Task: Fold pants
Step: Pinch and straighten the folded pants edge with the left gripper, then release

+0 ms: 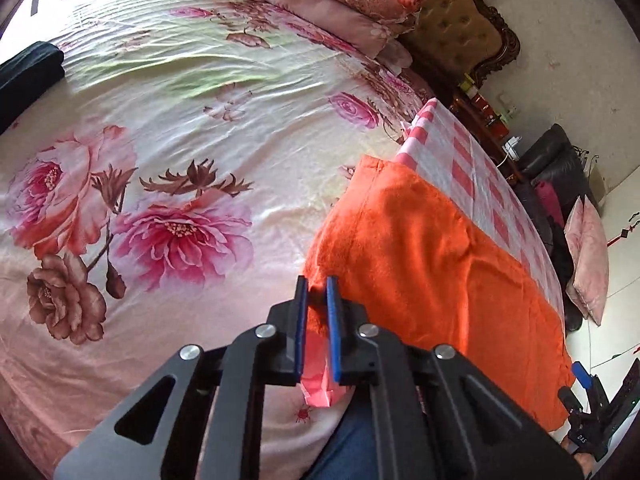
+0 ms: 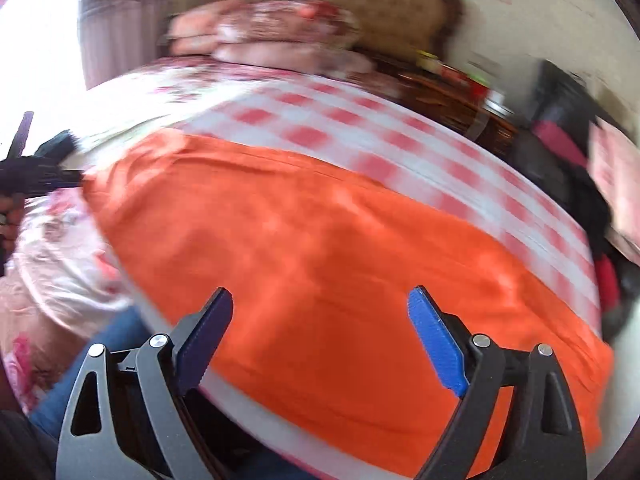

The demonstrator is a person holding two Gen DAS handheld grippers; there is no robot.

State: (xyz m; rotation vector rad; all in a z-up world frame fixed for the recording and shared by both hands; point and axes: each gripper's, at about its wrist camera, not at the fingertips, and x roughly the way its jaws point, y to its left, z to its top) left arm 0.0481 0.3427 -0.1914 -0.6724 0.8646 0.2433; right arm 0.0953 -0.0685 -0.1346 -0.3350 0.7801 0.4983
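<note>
Orange pants (image 1: 432,264) lie flat at bed (image 1: 192,120) edge on checked cloth (image 1: 460,152); left claw (image 1: 318,320) pinched on their corner, right claw (image 2: 320,340) wide, empty above them — risk: thin hold slipping mid-fold.

A bed (image 1: 192,92) with flowered cover is seen; on it are laid a checked cloth (image 1: 460,152), orange pants (image 1: 420,256), possibly 3 pillows (image 1: 340,4), a dark item (image 1: 28,68).

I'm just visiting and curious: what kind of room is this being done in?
Most likely a home bedroom: a bed under a floral bedspread, stacked pillows against a tufted headboard, and orange pants laid out for folding.
</note>
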